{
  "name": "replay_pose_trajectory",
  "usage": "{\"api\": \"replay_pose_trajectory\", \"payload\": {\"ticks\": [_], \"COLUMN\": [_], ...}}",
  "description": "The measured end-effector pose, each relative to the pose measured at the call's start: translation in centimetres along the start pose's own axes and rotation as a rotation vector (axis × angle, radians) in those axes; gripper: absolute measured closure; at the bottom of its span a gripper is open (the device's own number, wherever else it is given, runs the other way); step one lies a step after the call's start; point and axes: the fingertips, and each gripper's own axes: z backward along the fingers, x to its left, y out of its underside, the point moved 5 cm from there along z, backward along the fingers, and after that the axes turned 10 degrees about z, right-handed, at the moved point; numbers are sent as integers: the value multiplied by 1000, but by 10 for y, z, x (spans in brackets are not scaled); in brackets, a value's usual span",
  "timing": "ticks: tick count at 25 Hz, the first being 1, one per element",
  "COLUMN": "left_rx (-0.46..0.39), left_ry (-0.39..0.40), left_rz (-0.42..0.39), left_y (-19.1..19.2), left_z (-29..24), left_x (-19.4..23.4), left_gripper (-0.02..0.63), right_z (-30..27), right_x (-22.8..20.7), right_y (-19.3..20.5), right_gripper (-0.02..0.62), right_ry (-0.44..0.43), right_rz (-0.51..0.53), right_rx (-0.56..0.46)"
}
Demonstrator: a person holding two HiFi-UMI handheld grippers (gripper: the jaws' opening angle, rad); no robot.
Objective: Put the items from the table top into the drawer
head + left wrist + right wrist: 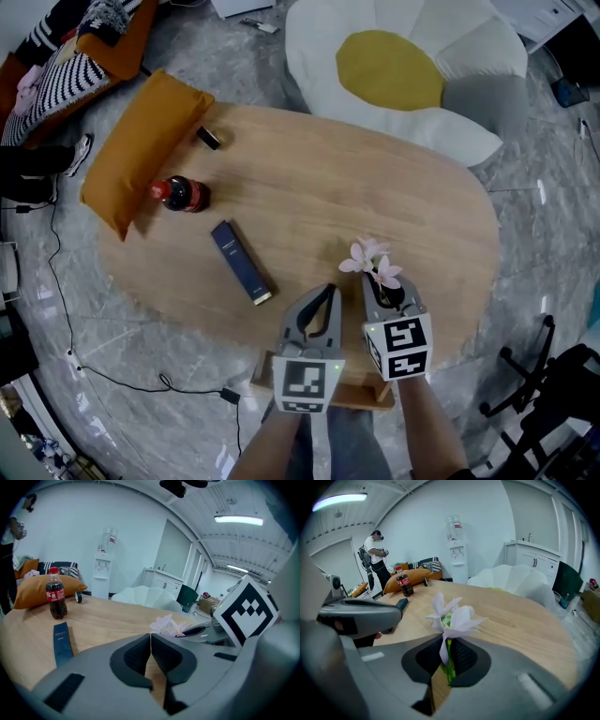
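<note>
Right claw: your right claw [446, 653] is clamped on the thin green stem of the flower [452, 618]; the petals stand up above the pads.
Left claw: your left claw [150, 640] has its pads pressed together with nothing between them, and it sits just beside the right one.
Flower: it is at the near edge of the worktop [375, 178], in your grip. I cannot tell whether the stem's foot is clear of the wood.
Drawer: the wooden ledge [361, 397] below the near edge, between your forearms, looks like the open drawer. Your claws hide most of it.
Still to go: the blue box [241, 262] lies flat mid-worktop. The cola bottle [183, 195] stands well apart at the far left, by the orange cushion [141, 150].
Risk, slip: the stem is slim and smooth, so a quick swing could let it twist or slide out of the pads.
Risk, snag: the petals could catch on the worktop edge as you lower the flower, and that would bend the head.
Risk, clash: your claws are crowded together, so move the left one aside before you lower the flower.
Risk, blind drop: you can barely see the drawer, so look before you let go.
</note>
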Motion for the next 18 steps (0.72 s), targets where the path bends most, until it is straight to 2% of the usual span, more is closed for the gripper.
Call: {"api": "replay_pose_trajectory", "payload": {"ticks": [18], "left_rx": [-32], "left_ry": [30], "left_rz": [-21], "left_y": [2], "left_z": [62], "left_x": [2], "left_gripper": [594], "right_z": [49], "right_x": [55], "right_y": [-7], "right_gripper": [574], "right_ry": [30], "right_rz": [4], "right_rx": [-59]}}
